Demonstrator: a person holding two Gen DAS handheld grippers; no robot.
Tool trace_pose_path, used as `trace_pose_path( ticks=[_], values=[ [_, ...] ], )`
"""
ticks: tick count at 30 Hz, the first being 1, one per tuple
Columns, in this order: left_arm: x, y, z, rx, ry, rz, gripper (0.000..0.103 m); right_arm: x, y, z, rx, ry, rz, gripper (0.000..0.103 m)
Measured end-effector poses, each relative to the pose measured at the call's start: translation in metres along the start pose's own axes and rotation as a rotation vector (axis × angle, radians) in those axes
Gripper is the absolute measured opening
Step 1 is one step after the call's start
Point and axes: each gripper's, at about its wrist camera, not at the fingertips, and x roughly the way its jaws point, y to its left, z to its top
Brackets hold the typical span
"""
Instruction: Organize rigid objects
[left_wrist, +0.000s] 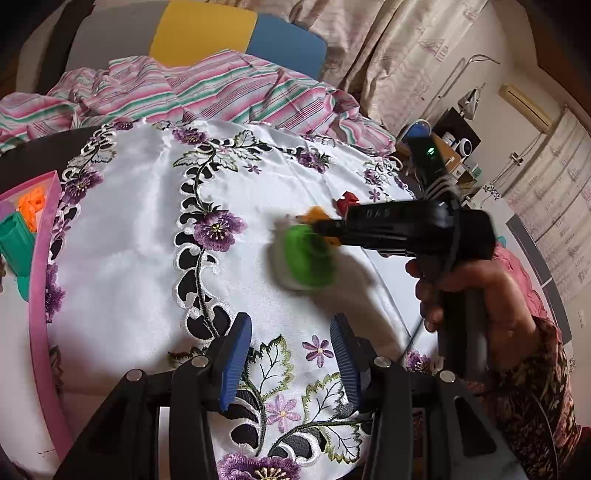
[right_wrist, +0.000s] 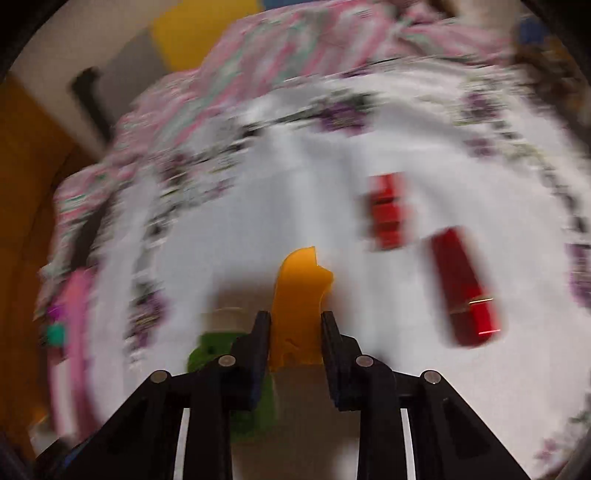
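My right gripper (right_wrist: 295, 321) is shut on a flat orange plastic piece (right_wrist: 301, 295), whose top sticks out beyond the fingers. In the left wrist view the same right gripper (left_wrist: 321, 225) reaches in from the right over the white embroidered cloth, held by a hand (left_wrist: 476, 295); the orange piece (left_wrist: 316, 214) shows at its tip. A blurred green block (left_wrist: 308, 258) hangs under it; whether it is held or lying on the cloth I cannot tell. My left gripper (left_wrist: 291, 354) is open above the cloth, nothing between its blue pads.
A pink-rimmed tray (left_wrist: 44, 280) at the left holds an orange toy (left_wrist: 33, 206) and a teal piece (left_wrist: 16, 240). Two red blocks (right_wrist: 388, 210) (right_wrist: 465, 288) lie on the cloth to the right. A striped sheet (left_wrist: 207, 88) lies bunched behind the table.
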Motion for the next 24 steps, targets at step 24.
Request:
trace_pose_path(
  ticks=[24],
  values=[
    [0.097, -0.027, 0.047, 0.291, 0.085, 0.193, 0.064, -0.002, -0.007, 0.004, 0.008, -0.035, -0.108, 0.026]
  ],
)
